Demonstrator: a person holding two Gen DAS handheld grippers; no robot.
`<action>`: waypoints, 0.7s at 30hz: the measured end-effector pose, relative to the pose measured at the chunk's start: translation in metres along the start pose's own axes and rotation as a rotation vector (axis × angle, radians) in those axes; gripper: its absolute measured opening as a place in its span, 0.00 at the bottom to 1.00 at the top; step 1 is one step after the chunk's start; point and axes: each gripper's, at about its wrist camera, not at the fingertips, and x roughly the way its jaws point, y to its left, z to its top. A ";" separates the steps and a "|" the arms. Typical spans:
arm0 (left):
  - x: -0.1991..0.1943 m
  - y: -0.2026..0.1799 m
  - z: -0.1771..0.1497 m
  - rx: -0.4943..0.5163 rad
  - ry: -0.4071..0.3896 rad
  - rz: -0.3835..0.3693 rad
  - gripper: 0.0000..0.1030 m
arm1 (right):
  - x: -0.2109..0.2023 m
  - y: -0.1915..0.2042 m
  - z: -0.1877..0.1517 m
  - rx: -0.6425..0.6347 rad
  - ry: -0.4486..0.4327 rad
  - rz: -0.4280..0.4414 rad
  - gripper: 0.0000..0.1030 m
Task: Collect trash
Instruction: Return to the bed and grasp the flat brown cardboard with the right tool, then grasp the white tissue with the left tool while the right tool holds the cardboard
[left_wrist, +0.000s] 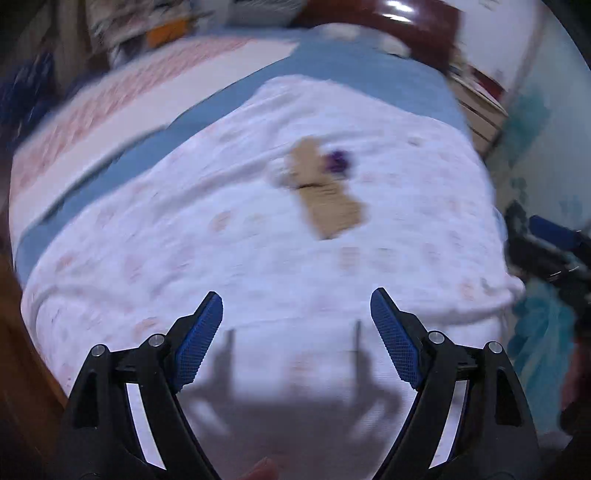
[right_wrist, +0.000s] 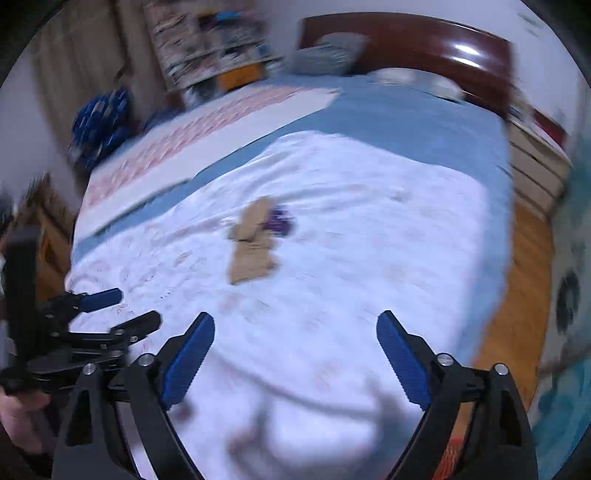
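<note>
Hovering over the foot of the bed, your left gripper (left_wrist: 296, 306) has its blue pads (left_wrist: 201, 339) spread wide with nothing between them, only white quilt (left_wrist: 229, 236) below. Your right gripper (right_wrist: 295, 328) is just the same: fingers wide apart, empty, pointing up the bed.

Both views are smeared with motion blur, so fine detail is lost. Even so, the trash sits out ahead of you near the middle of the quilt: a tan piece of paper or card (left_wrist: 327, 195), crumpled or folded, lying flat on the cover, and a small purple scrap (left_wrist: 338, 160) touching its far right edge. From the right wrist the same pair shows up, tan piece (right_wrist: 251, 247) in front, purple scrap (right_wrist: 279, 221) just behind it. Neither gripper is touching them; both are well short of the pile.

Your left gripper also appears at the left edge of the right view, low over the quilt's near corner, and your left hand (right_wrist: 20, 417) grips its handle. Beyond the quilt runs a blue sheet (right_wrist: 406, 118), a pink-patterned cover (right_wrist: 207, 129) alongside it, and the dark wooden headboard (right_wrist: 424, 40) at the far end.
</note>
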 end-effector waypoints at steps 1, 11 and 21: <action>0.004 0.019 0.004 -0.023 0.022 0.017 0.80 | 0.016 0.017 0.009 -0.038 0.013 -0.009 0.91; 0.019 0.108 0.013 -0.242 0.073 -0.055 0.80 | 0.163 0.086 0.052 -0.169 0.205 -0.161 0.93; 0.028 0.107 0.019 -0.227 0.086 -0.051 0.80 | 0.186 0.077 0.049 -0.053 0.265 -0.004 0.63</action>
